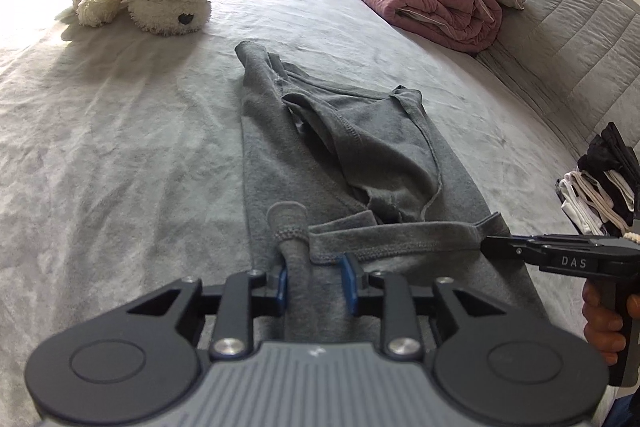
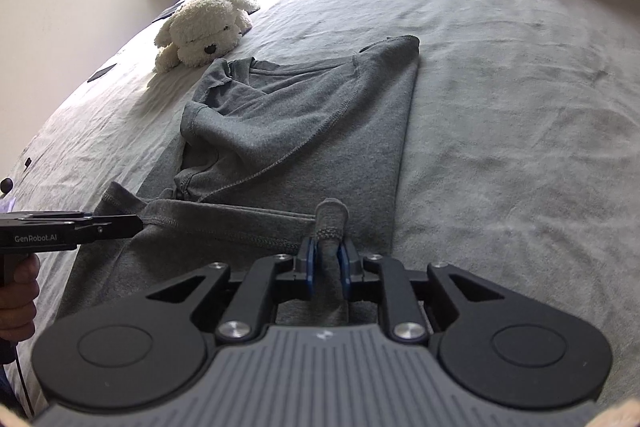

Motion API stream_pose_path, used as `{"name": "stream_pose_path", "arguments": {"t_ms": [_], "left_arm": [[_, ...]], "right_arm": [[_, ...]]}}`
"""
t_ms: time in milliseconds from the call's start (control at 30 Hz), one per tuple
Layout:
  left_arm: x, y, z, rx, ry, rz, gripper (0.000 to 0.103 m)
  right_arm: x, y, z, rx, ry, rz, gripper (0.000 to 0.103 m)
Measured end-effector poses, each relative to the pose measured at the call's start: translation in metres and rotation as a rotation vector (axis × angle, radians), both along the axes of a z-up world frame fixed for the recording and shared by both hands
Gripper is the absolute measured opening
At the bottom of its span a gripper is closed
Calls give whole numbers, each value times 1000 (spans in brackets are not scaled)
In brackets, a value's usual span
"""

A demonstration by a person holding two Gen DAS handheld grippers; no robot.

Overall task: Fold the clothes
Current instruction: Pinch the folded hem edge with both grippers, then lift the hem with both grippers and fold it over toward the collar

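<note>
Grey shirt (image 1: 320,147) lay mid-bed, long axis stretching away from both claws; hem bunches sat between the pads of left gripper (image 1: 314,277), slackly parted, and right gripper (image 2: 328,261), narrowly gapped, equally near.

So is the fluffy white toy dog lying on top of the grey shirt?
No, the fluffy white toy dog lies on the bedsheet beside the grey shirt.
</note>
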State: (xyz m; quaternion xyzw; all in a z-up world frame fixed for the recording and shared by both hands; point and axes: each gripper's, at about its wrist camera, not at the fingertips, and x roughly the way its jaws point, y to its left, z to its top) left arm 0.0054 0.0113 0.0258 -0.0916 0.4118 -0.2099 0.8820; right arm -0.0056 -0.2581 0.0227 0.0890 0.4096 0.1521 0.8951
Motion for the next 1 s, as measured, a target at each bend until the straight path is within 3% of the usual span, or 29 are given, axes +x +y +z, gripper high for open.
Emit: {"name": "stream_pose_path", "arguments": {"t_ms": [100,267,433,600,1000], "left_arm": [[0,-3,0,23,-17,2,25],[-3,-11,0,87,-61,-2,6],[-10,-19,6,150,-125,-46,5],[-15,-15,15,123,-157,-64,5],[-22,-6,37,-56,-211,-125,5]], "right_arm": [[0,-1,-1,9,2,-6,19],[-2,4,1,-24,-17,-7,14],[-6,15,9,-112,-58,4,9],[-12,23,19,-167,-124,23,9],[-22,28,37,-191,-226,54,9]]}}
